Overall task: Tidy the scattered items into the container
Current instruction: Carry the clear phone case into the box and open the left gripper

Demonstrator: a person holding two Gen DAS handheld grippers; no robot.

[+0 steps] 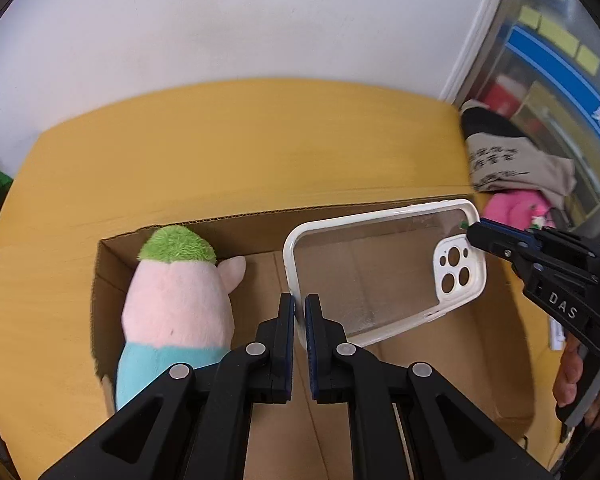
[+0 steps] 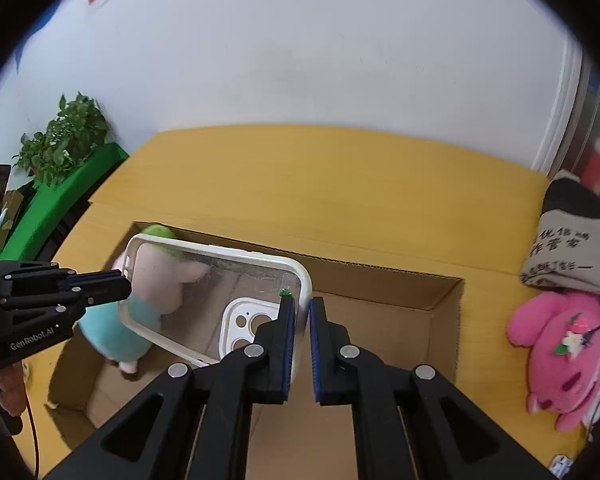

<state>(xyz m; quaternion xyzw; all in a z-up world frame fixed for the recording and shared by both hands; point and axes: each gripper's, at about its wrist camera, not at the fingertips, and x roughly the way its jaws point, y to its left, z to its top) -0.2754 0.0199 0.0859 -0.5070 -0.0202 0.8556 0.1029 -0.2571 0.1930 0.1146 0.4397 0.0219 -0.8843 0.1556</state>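
Both pictures are bright, with soft, even light and no hard glare. The round lens bends everything: the table [image 1: 220,140] edge curves like a bow, and the corners go black. The box [image 2: 420,312] is darker inside, with a soft shadow along its left wall. The clear case [image 1: 380,272] has a pale, misty shine. Things near the right rim look smeared and blurry, like the pink toy [image 2: 560,352].

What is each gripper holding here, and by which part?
Both hold one phone case: left gripper pinches its plain end rim, right gripper the rim beside the camera cutout.
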